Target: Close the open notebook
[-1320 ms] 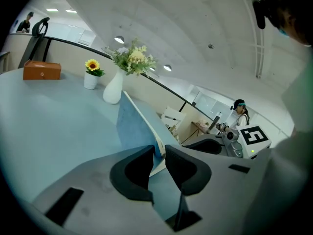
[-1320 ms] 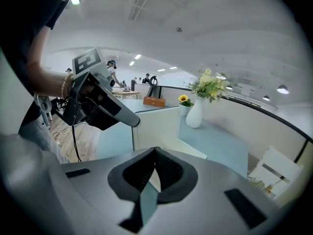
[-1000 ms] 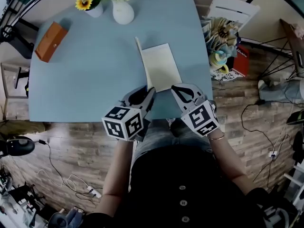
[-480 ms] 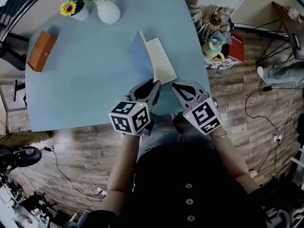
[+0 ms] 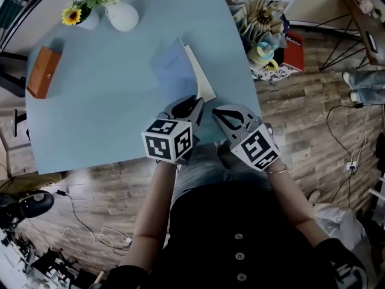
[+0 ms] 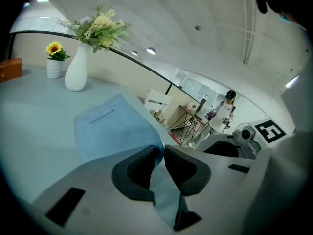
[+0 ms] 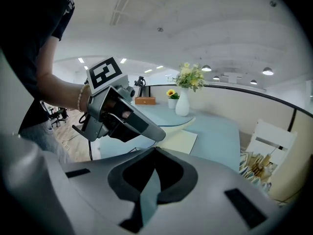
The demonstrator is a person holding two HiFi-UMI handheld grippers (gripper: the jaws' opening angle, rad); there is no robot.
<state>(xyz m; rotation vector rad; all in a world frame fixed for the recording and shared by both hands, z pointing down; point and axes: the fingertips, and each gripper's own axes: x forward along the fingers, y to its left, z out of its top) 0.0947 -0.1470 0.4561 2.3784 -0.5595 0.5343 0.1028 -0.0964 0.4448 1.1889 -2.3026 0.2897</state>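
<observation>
Blue notebook (image 5: 173, 66) cover clamped in left gripper (image 5: 197, 103), lifted off cream page (image 5: 203, 83), right gripper (image 5: 216, 112) jaws closed together, empty, table (image 5: 102, 107) beneath.

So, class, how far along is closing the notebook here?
Done: the left hand-held gripper grips the blue cover, its jaws just closing further on it. In hand: the cover stands lifted, tilted over the cream page. Left: lay it flat on the page. The right hand-held gripper is shut, empty.
</observation>
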